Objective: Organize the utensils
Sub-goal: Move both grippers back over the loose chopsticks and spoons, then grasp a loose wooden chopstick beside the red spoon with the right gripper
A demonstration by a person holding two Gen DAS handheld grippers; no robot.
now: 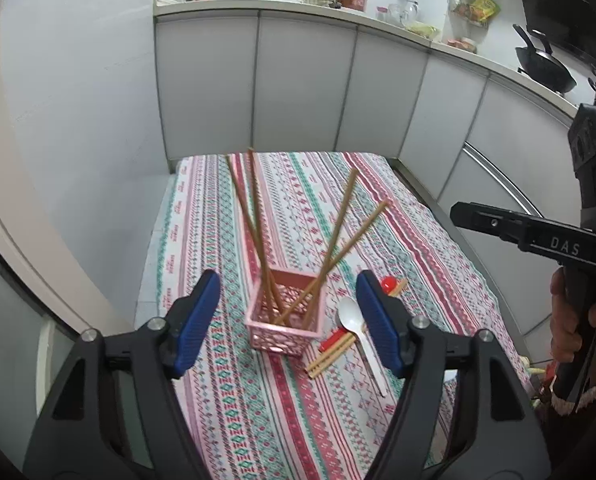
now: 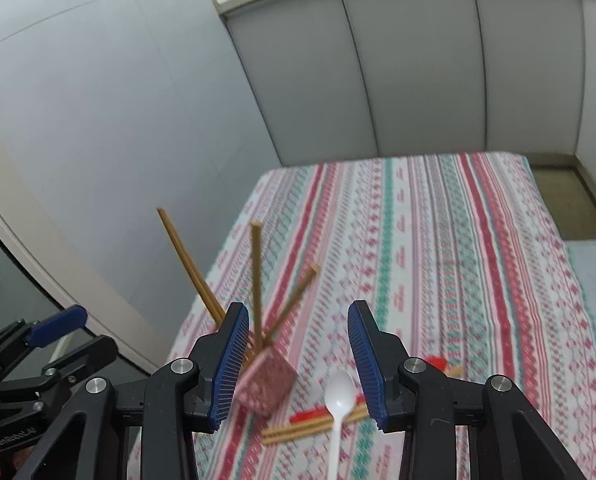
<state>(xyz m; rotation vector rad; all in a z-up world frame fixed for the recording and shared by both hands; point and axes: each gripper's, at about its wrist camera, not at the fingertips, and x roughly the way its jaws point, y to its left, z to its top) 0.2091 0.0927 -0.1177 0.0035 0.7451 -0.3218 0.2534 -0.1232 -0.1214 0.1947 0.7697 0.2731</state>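
Left hand-held gripper (image 1: 288, 320), right hand-held gripper (image 2: 298, 364): tilted down, unclenched.

Patterned tablecloth (image 1: 258, 400) under basket (image 1: 284, 326), spoon (image 1: 352, 320)

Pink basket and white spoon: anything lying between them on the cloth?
In the left wrist view, the red-capped chopstick pair lies between the pink basket and the white spoon, reaching under the spoon.

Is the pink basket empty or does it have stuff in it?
Not empty. The pink basket holds four wooden chopsticks standing slanted inside; the white spoon lies outside it.
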